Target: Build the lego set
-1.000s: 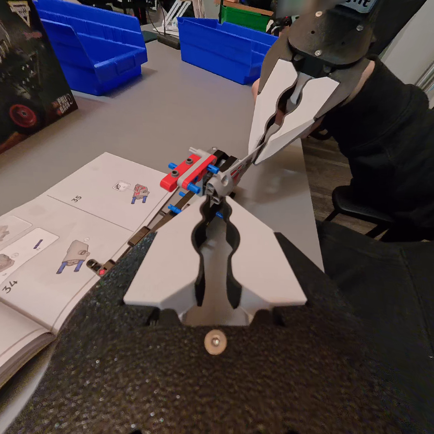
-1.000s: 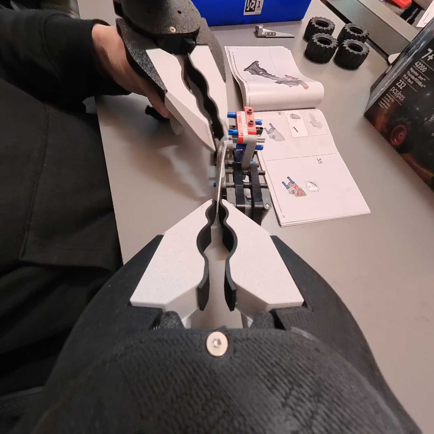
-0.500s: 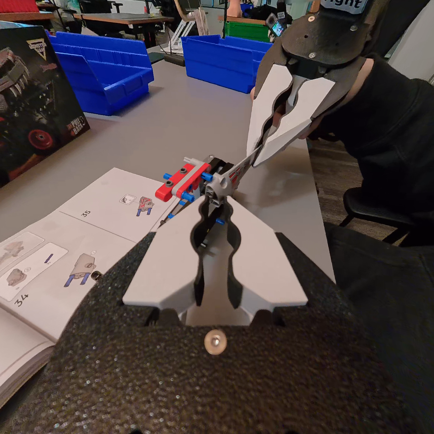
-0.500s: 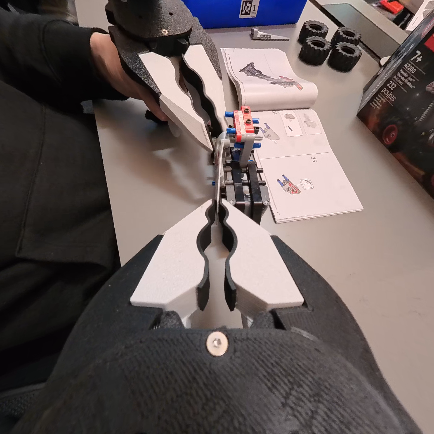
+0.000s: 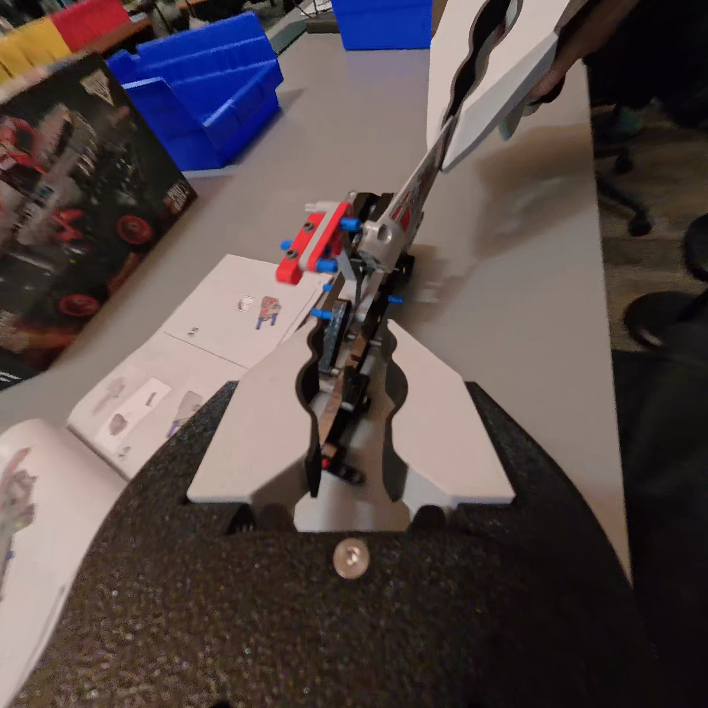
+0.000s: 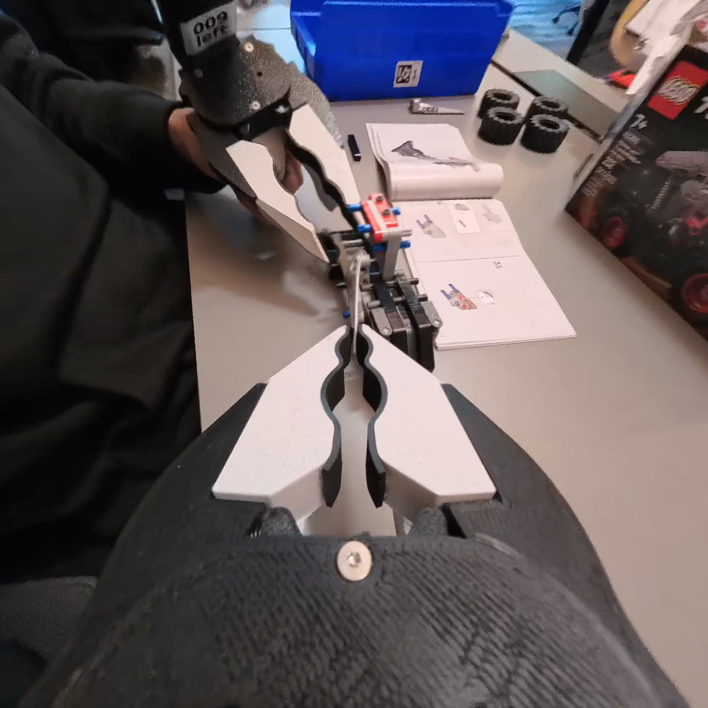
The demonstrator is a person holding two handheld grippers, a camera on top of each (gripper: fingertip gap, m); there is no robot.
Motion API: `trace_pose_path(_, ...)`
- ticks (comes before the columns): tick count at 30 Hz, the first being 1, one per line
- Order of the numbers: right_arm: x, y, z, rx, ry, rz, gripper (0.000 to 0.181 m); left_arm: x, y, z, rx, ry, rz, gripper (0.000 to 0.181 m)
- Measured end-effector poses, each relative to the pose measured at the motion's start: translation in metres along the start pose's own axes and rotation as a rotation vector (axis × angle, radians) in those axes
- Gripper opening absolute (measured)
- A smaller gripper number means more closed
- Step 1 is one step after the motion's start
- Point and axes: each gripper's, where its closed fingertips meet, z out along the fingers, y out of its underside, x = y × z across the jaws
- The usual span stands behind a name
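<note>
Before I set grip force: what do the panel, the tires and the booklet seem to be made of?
Panel: thin rigid plastic, light grey, printed or stickered in red; it holds straight in the right gripper.
Tires: black, matte, deep chunky tread, probably rubber.
Booklet: paper, matte white; its back pages curl over in a soft roll.

We see the left wrist view dim and warm, smeared by motion blur across the set box [image 5: 72, 199] and booklet [image 5: 214, 337]; the right wrist view is brighter and cooler; soft overhead glare sheens the grey table [image 6: 536, 440]; both views bulge at the edges; far corners lose focus.
</note>
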Motion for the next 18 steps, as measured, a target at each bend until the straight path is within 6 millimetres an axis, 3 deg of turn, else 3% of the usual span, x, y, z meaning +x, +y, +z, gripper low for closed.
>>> trace_pose_path(4,-0.003,-0.009,-0.022,0.106,-0.046,0.048,0.000,0.011,0.005,-0.002,-0.021,0.188,-0.124,0.034)
trace_pose_path(10,-0.025,-0.015,-0.016,0.146,-0.224,0.038,0.000,0.025,-0.007,-0.019,0.074,0.468,-0.237,0.041)
trace_pose_path(15,-0.018,-0.057,-0.014,0.197,-0.301,0.026,0.000,0.010,-0.011,-0.032,0.146,0.501,-0.278,0.040)
trace_pose_path(18,0.000,-0.079,-0.005,0.154,-0.298,0.036,0.000,-0.008,-0.013,-0.038,0.194,0.449,-0.293,0.037)
